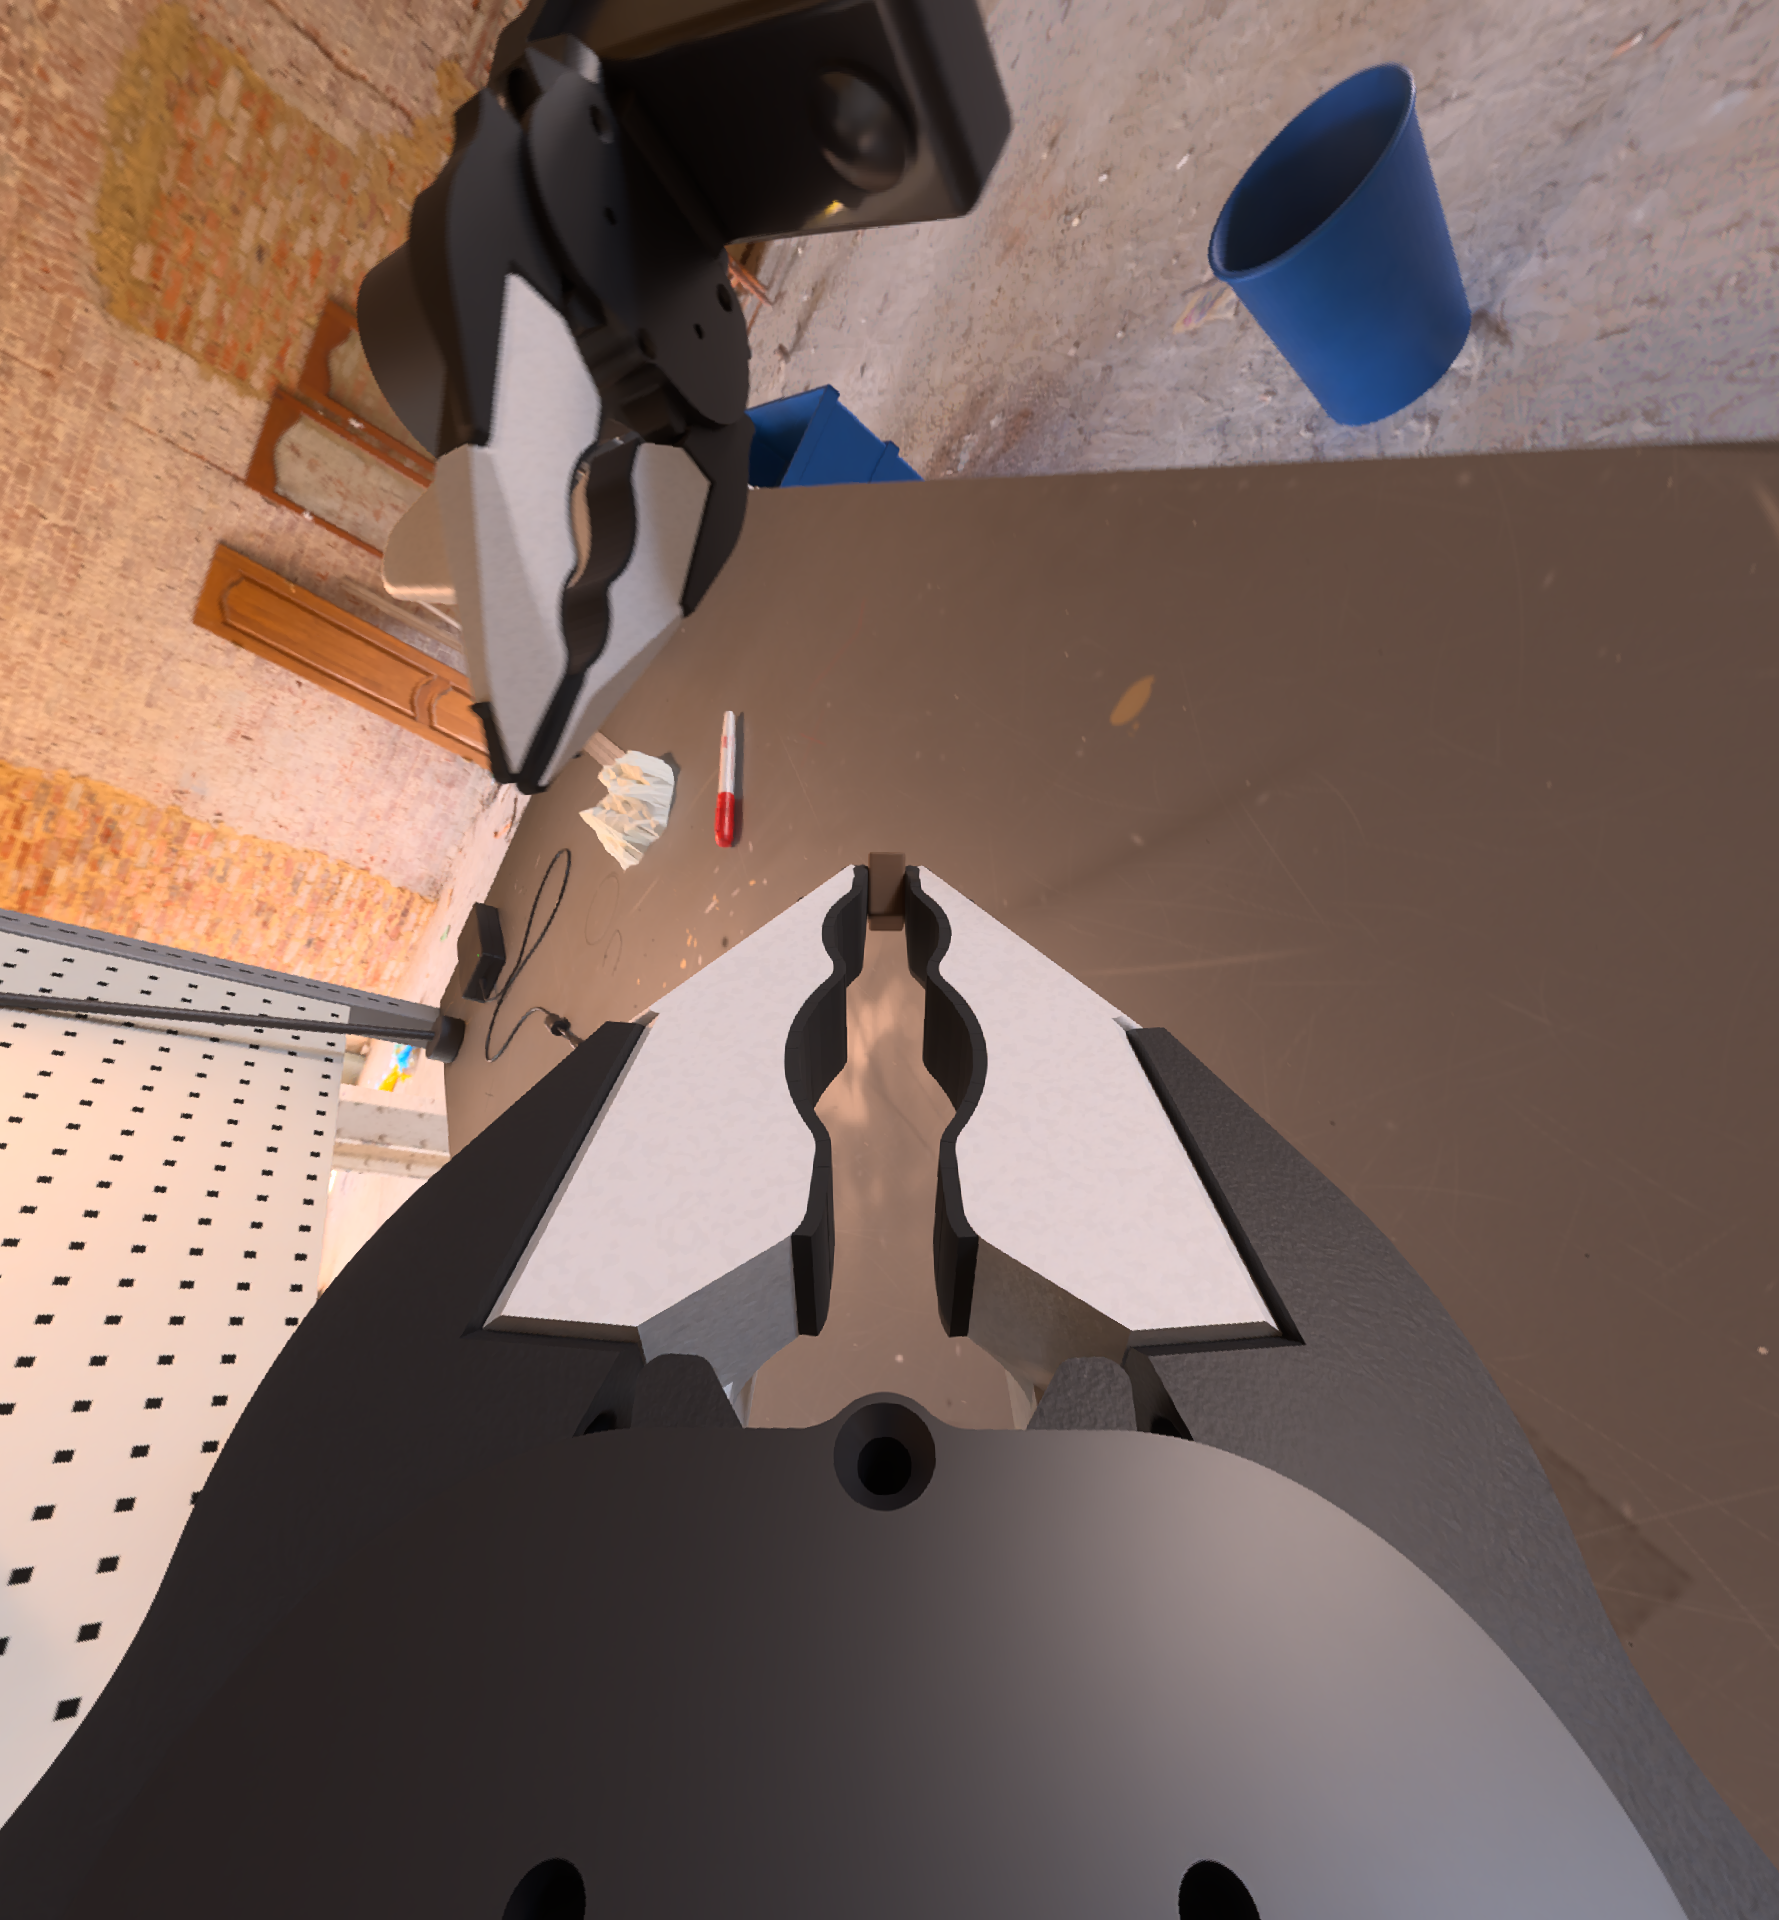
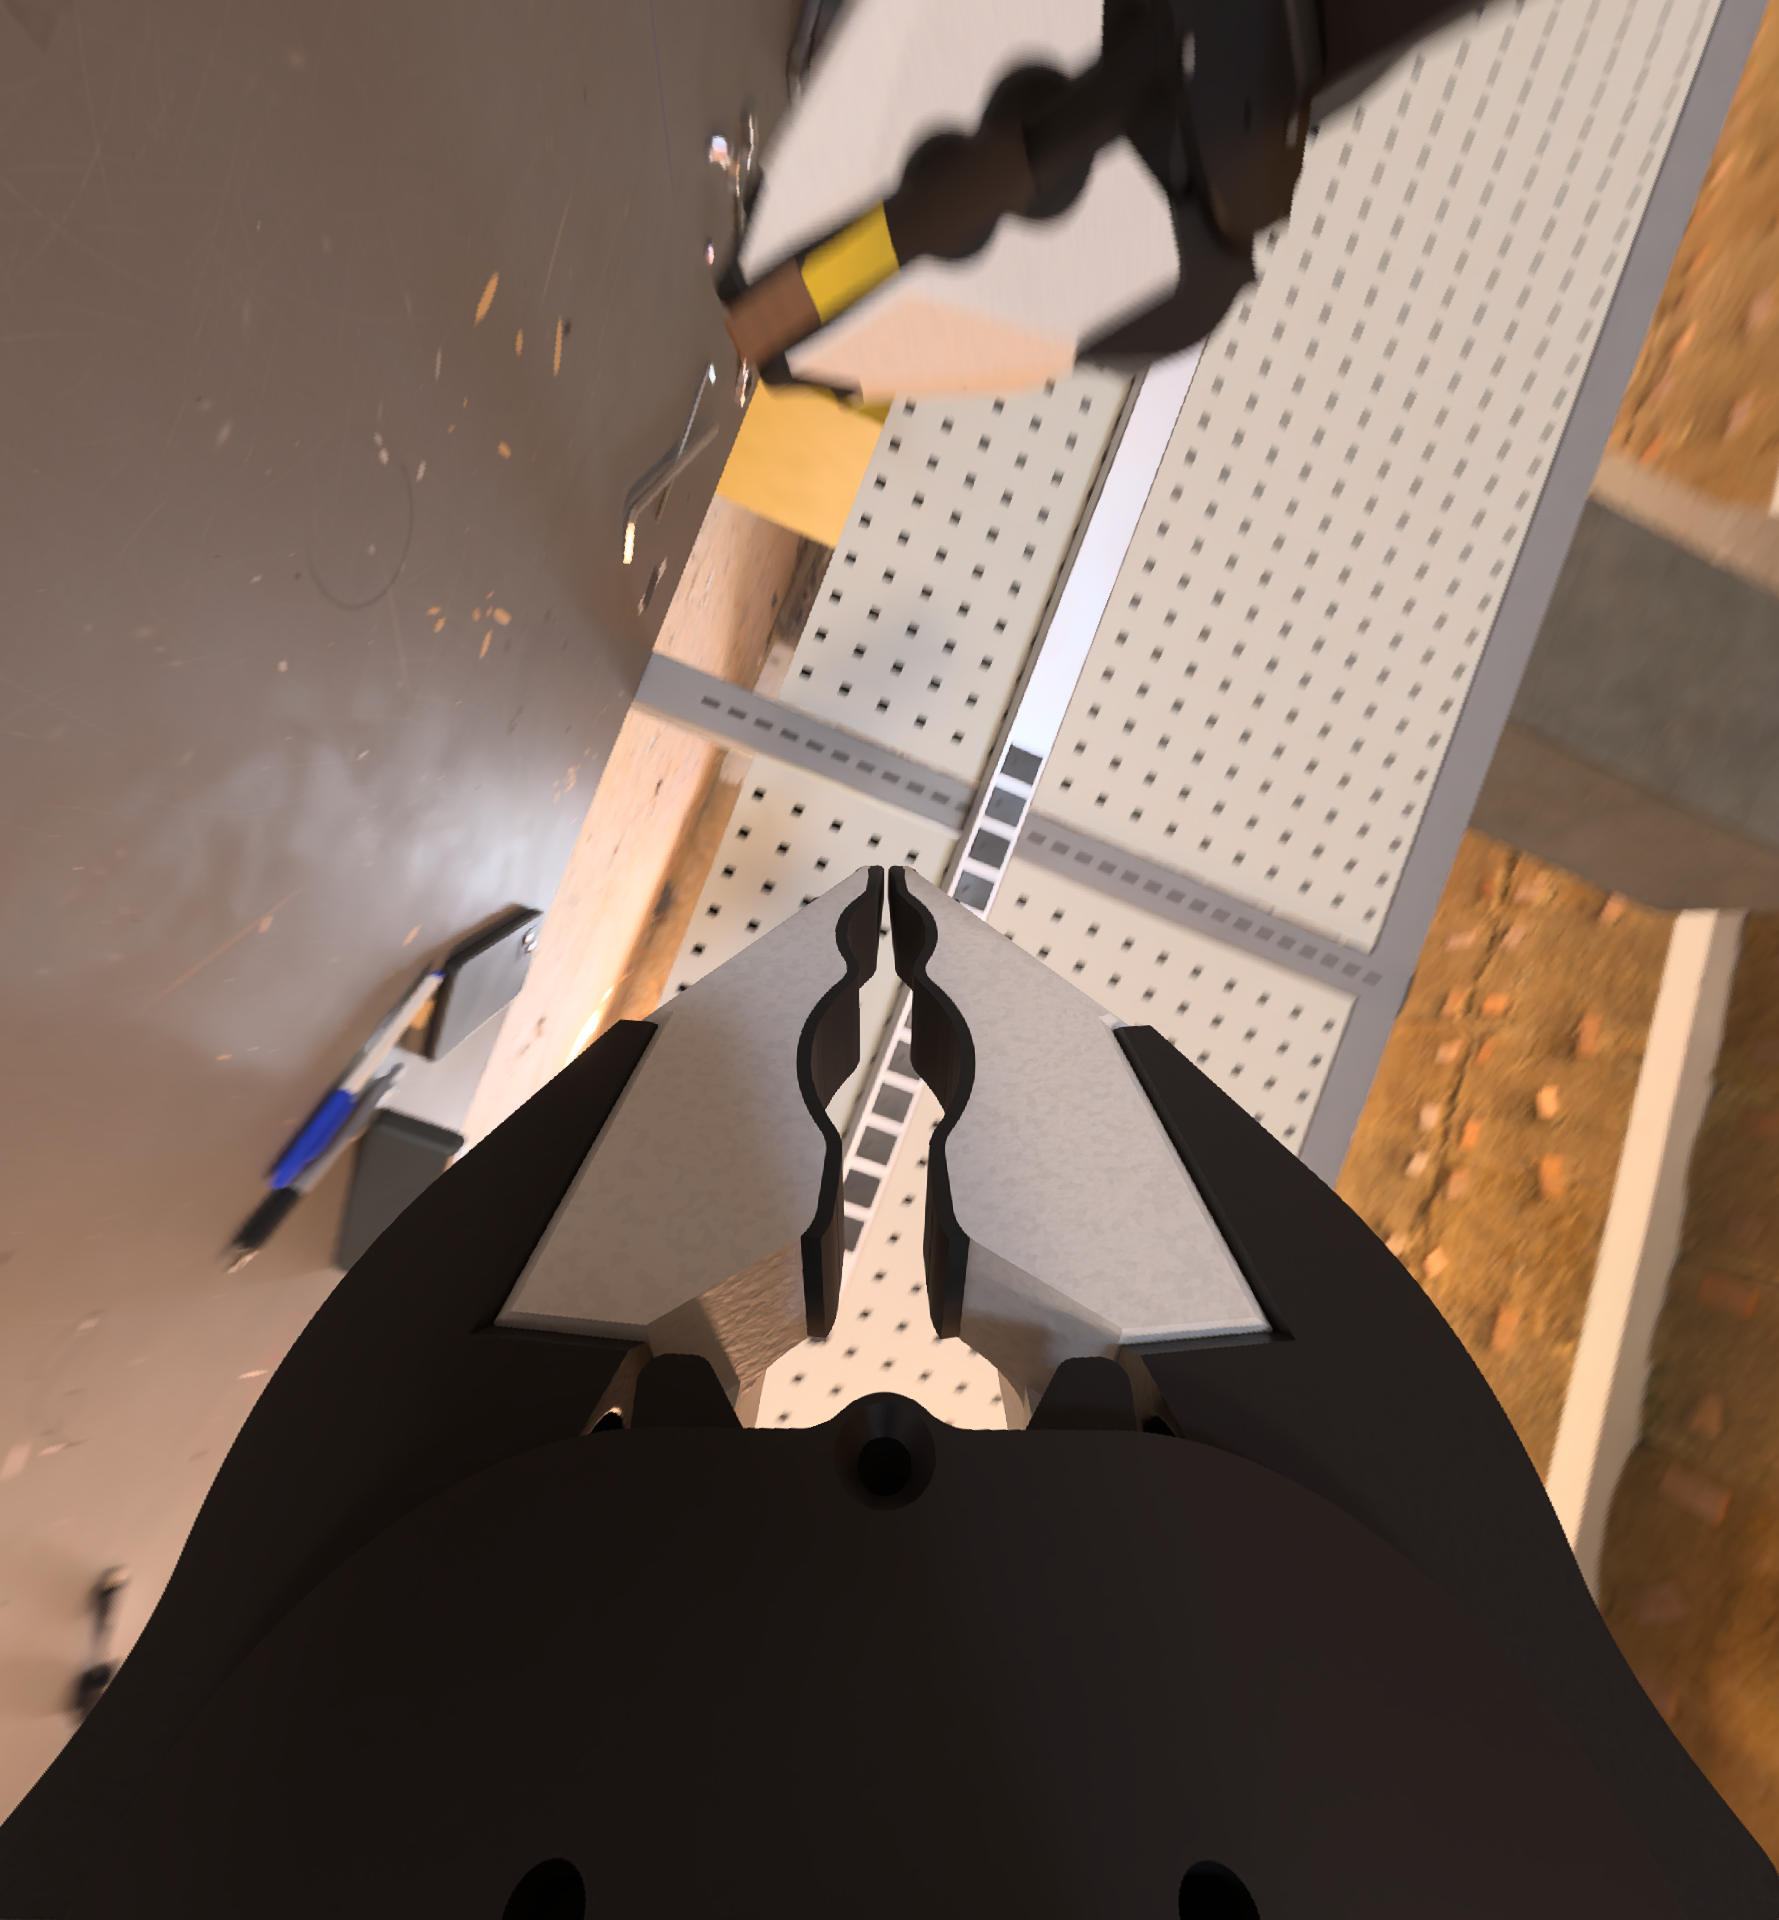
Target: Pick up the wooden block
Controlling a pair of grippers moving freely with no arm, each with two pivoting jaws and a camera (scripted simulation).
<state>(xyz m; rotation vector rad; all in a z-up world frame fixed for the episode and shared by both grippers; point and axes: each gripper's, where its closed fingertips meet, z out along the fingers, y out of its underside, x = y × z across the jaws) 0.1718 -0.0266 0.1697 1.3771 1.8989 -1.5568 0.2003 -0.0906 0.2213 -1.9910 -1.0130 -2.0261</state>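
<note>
My left gripper (image 1: 886,883), black-bodied with white finger shells and wavy dark pads, is clamped at its very tips on the small brown wooden block (image 1: 885,886). The jaws stand a narrow gap apart with the block filling it, both side faces touching the pads. My right gripper (image 2: 885,875) has its tips pressed together on nothing, pointing off past the surface edge toward the pegboard (image 2: 1280,582).

From the right wrist view I see the block (image 2: 765,317) more fully, though blurred: a short squared stick of plain wood poking out of the left tips, with a yellow band (image 2: 849,265) where it enters the pads. Its free end sits at or just above the brown scratched surface (image 1: 1384,831); I cannot tell whether it touches.

I judge the block light, stiff and not fragile. Bare wood should give fair friction, but the hold is only at the fingertips, so it could pivot or slip if I swing hard. A deeper hold, across the flat sides near the middle, would be safer.

Its long axis seems to run along my left fingers, pointing straight ahead from the tips.

Beyond lie a red-and-white marker (image 1: 727,777), a crumpled white paper wad (image 1: 633,806) and, off the surface, a blue bucket (image 1: 1342,244).
</note>
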